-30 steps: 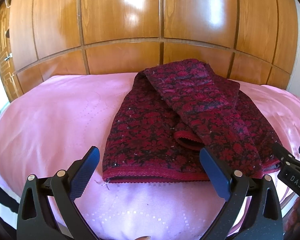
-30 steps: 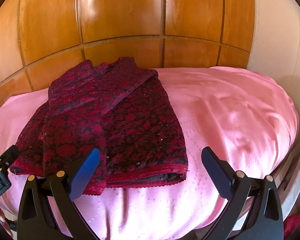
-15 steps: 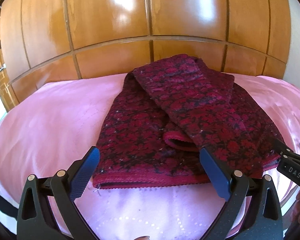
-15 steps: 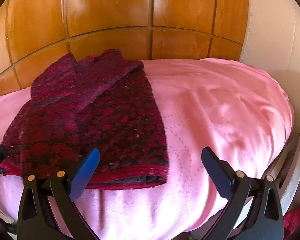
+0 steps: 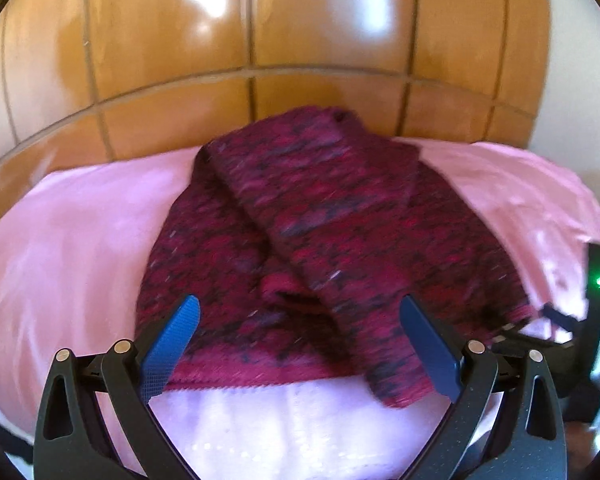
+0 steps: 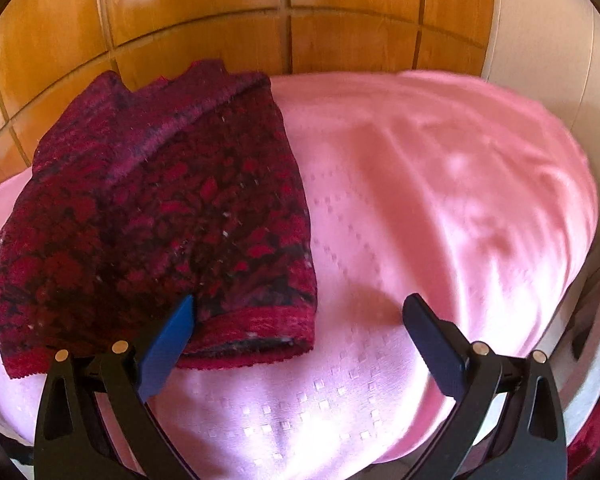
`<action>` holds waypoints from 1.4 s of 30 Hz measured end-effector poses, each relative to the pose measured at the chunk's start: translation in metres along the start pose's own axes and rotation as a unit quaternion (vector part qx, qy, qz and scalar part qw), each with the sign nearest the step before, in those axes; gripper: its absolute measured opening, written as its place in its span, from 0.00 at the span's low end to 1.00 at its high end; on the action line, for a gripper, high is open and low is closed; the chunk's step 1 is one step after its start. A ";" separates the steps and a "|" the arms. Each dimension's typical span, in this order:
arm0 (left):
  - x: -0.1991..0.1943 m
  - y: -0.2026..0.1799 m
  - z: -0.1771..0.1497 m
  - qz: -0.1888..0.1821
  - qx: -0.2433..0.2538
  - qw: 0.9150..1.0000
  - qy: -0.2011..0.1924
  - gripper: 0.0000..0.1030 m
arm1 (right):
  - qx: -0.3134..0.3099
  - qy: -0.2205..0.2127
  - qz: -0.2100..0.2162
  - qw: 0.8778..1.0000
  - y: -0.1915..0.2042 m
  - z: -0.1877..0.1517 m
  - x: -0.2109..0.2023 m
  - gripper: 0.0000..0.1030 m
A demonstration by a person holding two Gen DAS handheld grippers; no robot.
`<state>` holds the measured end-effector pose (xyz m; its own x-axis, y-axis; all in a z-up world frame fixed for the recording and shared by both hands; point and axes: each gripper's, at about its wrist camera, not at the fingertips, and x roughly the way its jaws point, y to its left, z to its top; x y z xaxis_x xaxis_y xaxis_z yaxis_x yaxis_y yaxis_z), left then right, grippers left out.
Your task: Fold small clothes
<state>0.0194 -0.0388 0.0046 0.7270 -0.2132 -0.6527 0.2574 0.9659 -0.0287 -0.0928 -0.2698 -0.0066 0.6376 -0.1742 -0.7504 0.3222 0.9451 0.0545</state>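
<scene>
A dark red and black patterned knitted garment lies on a pink cloth, its sleeves folded across the body. My left gripper is open just before its bottom hem, which lies between the blue fingertips. In the right wrist view the same garment fills the left half. My right gripper is open at its right bottom corner, with the left fingertip over the hem and the other over bare cloth. Part of the right gripper shows at the right edge of the left wrist view, blurred.
The pink cloth covers a rounded surface that drops off at the front and right. Glossy wooden panels stand right behind it. A pale wall is at the far right. Bare pink cloth stretches to the right of the garment.
Both grippers have moved forward and to the right toward the garment's bottom hem. The garment now looks larger and the left view is motion-blurred. The garment itself has not shifted.
</scene>
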 end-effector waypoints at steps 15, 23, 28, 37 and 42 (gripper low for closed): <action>0.088 -0.089 0.045 -0.011 0.117 0.989 0.094 0.75 | -0.031 -0.001 0.055 0.998 -0.012 -0.005 -0.002 0.98; 0.060 -0.052 0.036 -0.053 0.088 0.994 0.049 0.20 | -0.086 -0.036 0.033 0.995 -0.015 -0.007 -0.028 0.98; 0.014 0.023 0.053 -0.161 -0.030 0.986 0.011 0.20 | -0.055 -0.077 0.034 0.995 -0.023 0.015 -0.052 0.98; -0.016 0.184 0.075 -0.079 -0.191 0.977 -0.052 0.19 | -0.025 -0.048 0.205 0.977 0.037 0.082 -0.037 0.83; 0.004 0.272 0.087 0.015 -0.255 0.966 -0.045 0.19 | -0.021 0.060 0.258 0.964 0.093 0.089 0.027 0.68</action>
<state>0.1480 0.2107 0.0605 0.7882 -0.1727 -0.5907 -0.0952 0.9140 -0.3943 0.0164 -0.2107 0.0370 0.6186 0.3531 -0.7018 -0.0468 0.9083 0.4158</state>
